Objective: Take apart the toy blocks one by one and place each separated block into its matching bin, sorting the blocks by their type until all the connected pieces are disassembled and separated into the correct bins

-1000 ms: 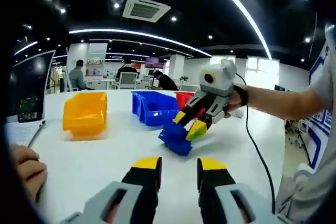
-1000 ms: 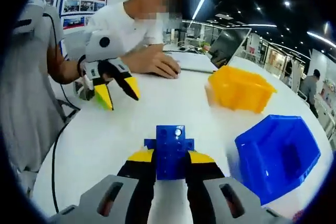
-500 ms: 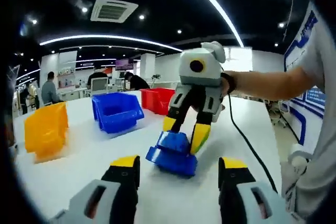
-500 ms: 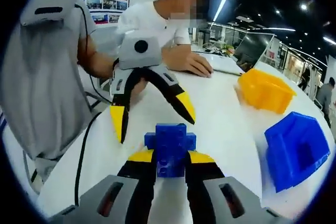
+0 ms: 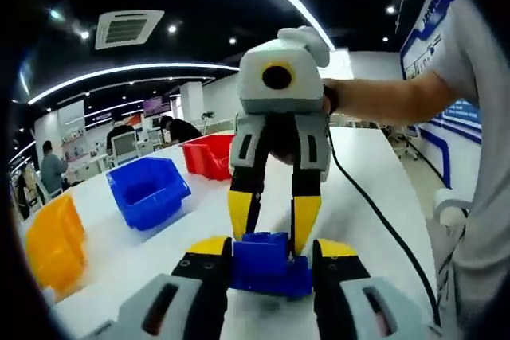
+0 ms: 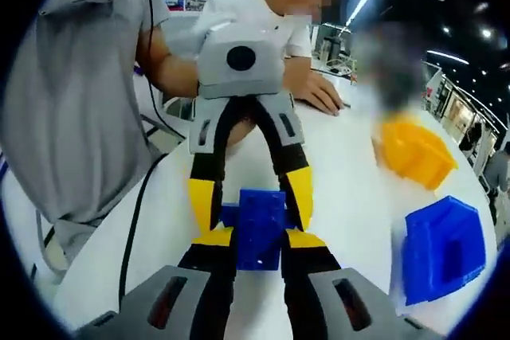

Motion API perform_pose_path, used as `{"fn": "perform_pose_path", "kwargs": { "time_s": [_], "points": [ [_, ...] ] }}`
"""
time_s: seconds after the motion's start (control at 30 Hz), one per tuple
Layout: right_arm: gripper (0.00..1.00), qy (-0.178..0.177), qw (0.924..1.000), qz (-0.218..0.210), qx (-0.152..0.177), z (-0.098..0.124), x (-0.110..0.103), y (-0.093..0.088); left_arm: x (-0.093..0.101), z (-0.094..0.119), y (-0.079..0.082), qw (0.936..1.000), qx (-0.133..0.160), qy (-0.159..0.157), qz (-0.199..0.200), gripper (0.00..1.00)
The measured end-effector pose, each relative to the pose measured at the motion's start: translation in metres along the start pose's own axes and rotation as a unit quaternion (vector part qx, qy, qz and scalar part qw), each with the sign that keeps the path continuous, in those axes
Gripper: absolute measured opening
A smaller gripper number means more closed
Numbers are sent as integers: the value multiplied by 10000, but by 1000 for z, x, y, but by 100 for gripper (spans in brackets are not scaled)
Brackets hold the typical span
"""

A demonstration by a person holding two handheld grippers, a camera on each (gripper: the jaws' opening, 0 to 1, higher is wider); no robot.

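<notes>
Between both claws, above the white surface (image 5: 374, 197): blue block cluster (image 6: 260, 228). Right claw (image 6: 259, 238) clamped on its near end; left claw (image 5: 267, 248) apart, straddling the opposite end head-on. Judged next: close left, pull apart. Blue bin (image 5: 147, 190) near.

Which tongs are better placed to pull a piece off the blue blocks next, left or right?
Left. The right tongs are already shut on the blue blocks, holding them steady, while the left tongs straddle the stack with jaws apart, ready to close and pull.
</notes>
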State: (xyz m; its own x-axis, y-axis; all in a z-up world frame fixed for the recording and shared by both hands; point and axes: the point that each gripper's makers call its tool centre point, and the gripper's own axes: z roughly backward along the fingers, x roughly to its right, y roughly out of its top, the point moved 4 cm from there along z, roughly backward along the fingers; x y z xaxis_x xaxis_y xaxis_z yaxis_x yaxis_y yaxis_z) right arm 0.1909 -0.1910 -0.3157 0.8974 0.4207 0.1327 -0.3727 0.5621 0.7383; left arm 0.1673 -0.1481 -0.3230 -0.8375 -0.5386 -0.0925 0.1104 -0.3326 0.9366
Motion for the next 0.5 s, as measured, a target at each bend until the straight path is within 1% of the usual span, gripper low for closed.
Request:
{"fn": "perform_pose_path", "kwargs": {
  "time_s": [0.1,0.13,0.17,0.23,0.27,0.4,0.5],
  "points": [
    [24,-58,10000,79,17,1,-1,3,2,1,-3,9999,-50,16,-87,42],
    [24,-106,9998,99,105,1,0,6,1,1,-8,9996,-214,56,-194,42],
    [23,-139,9995,56,263,1,2,9,2,0,-16,9991,-397,22,-121,42],
    [23,-140,9996,44,251,-1,2,10,5,2,-15,9994,-266,36,-240,42],
    [23,-123,9997,5,188,-2,3,9,4,2,-13,9994,-225,52,-240,42],
    [24,-25,9999,-16,105,-8,0,9,5,2,-13,9991,-235,23,-350,42],
    [24,-17,9999,-66,84,-9,-2,11,4,2,-13,9993,-203,-5,-315,42]
  ]
}}
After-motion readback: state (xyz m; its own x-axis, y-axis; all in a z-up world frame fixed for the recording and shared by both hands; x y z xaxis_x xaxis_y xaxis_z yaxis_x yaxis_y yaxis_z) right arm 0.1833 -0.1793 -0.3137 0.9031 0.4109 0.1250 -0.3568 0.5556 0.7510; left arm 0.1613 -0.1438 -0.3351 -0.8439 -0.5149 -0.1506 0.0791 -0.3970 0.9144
